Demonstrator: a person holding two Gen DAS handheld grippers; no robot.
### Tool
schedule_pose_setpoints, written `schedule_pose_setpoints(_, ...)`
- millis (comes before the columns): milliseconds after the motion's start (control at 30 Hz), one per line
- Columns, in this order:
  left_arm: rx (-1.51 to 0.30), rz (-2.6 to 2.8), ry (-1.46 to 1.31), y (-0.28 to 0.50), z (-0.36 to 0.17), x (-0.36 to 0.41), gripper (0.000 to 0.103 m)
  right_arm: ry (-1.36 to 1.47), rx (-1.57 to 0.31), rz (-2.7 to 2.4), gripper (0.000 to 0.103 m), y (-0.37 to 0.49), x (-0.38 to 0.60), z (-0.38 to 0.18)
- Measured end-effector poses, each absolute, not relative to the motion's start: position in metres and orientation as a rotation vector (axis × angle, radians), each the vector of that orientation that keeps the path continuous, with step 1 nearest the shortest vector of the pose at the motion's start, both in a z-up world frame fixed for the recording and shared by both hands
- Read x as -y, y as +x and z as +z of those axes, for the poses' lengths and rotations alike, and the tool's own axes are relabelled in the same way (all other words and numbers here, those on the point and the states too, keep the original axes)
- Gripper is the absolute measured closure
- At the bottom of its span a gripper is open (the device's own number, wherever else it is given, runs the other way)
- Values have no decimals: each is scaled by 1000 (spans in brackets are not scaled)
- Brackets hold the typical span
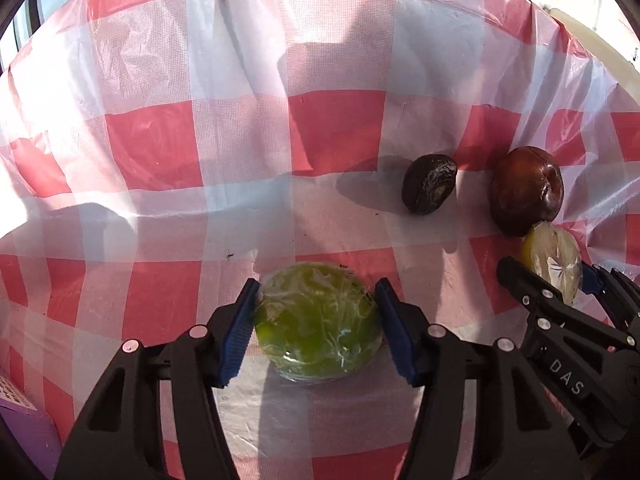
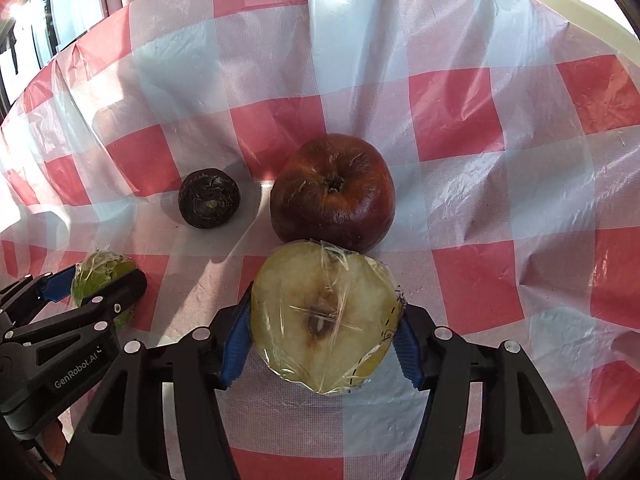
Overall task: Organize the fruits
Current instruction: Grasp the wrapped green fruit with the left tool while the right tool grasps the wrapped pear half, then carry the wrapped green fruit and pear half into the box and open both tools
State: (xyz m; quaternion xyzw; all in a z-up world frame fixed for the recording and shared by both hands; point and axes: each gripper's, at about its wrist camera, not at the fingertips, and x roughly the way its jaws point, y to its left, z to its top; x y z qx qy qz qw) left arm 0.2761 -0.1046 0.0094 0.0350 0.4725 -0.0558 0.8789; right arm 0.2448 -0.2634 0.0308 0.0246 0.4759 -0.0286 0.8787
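A green fruit half wrapped in cling film (image 1: 316,328) lies on the red-and-white checked cloth (image 1: 160,148), and my left gripper (image 1: 318,286) is shut on it, a blue pad against each side. To its right, my right gripper (image 2: 326,300) is shut on a film-wrapped pale apple half (image 2: 320,320), cut face up. Touching that half from behind is a wrinkled brown-red apple (image 2: 332,192). A small dark shrivelled fruit (image 2: 209,199) sits apart to the left of it. The right wrist view shows the left gripper (image 2: 106,276) at the lower left with the green fruit (image 2: 100,272).
The checked plastic cloth (image 2: 460,120) is creased and drapes over the far table edge. A purple box (image 1: 24,432) sits at the near left corner. A cream surface (image 1: 600,60) shows beyond the cloth at the upper right.
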Motion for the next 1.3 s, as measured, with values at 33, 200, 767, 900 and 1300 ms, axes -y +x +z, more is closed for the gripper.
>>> schedule_pose_setpoints(33, -991, -121, 74, 269, 10, 105, 44, 48, -993, -61, 44, 245, 263, 31)
schedule_pose_setpoints(200, -994, -120, 5, 211, 26, 100, 44, 45, -991, -60, 44, 245, 254, 28)
schedule_pose_setpoints(767, -1233, -351, 85, -37, 29, 75, 44, 72, -1172, 40, 45, 40, 242, 56)
schedule_pose_setpoints(900, -1245, -360, 104, -42, 34, 68, 44, 74, -1232, 51, 45, 5, 232, 65)
schedule_pose_setpoints(1300, -1159, -423, 238, -33, 79, 43, 44, 38, -1252, 65, 45, -36, 176, 90)
